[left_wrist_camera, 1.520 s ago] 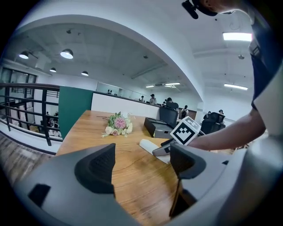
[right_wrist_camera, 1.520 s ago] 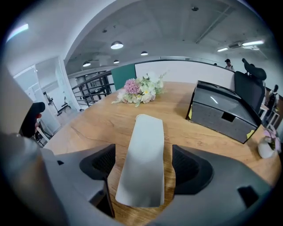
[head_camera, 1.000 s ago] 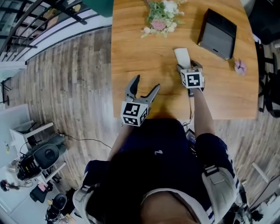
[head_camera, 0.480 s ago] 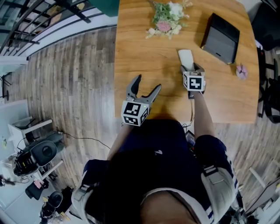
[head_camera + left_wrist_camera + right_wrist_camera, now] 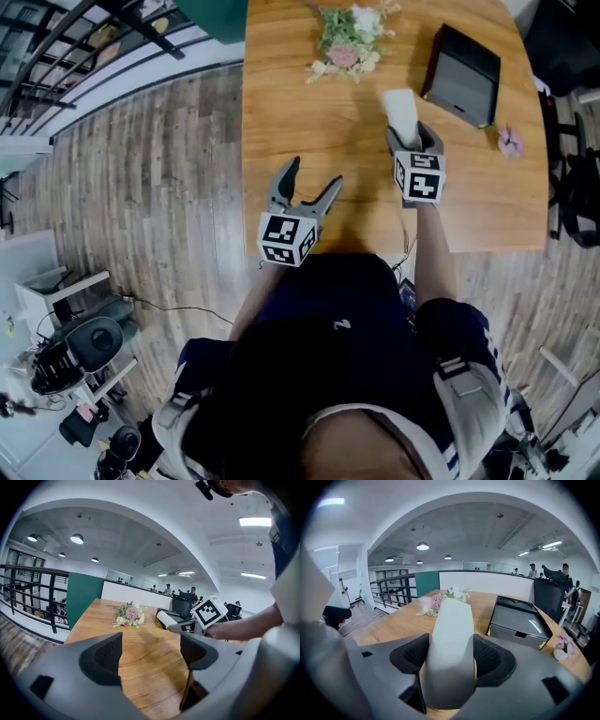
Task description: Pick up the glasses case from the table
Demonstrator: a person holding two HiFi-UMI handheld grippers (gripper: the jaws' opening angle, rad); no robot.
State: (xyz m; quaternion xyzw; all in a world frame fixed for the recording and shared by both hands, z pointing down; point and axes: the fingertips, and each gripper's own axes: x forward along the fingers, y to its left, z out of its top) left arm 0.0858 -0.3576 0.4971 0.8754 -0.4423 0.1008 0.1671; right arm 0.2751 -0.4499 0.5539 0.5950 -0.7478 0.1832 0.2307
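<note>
The glasses case [image 5: 400, 108] is pale grey and oblong. My right gripper [image 5: 412, 141] is shut on it, and the case sticks out past the fingertips above the wooden table [image 5: 309, 112]. In the right gripper view the case [image 5: 451, 639] fills the gap between both pads and is raised off the tabletop. My left gripper [image 5: 314, 176] hangs open over the table's near edge with nothing between its fingers. In the left gripper view the open gripper [image 5: 151, 648] faces bare wood, and the held case [image 5: 165, 618] shows at the right.
A bunch of pink and white flowers [image 5: 349, 37] lies at the table's far side. A black box [image 5: 464, 73] sits to the right of the case, with a small pink object [image 5: 510, 141] near the right edge. Wood-plank floor [image 5: 141, 187] lies to the left.
The right gripper closed on the glasses case and lifted it off the table, further up the picture. The left gripper stayed where it was, open.
</note>
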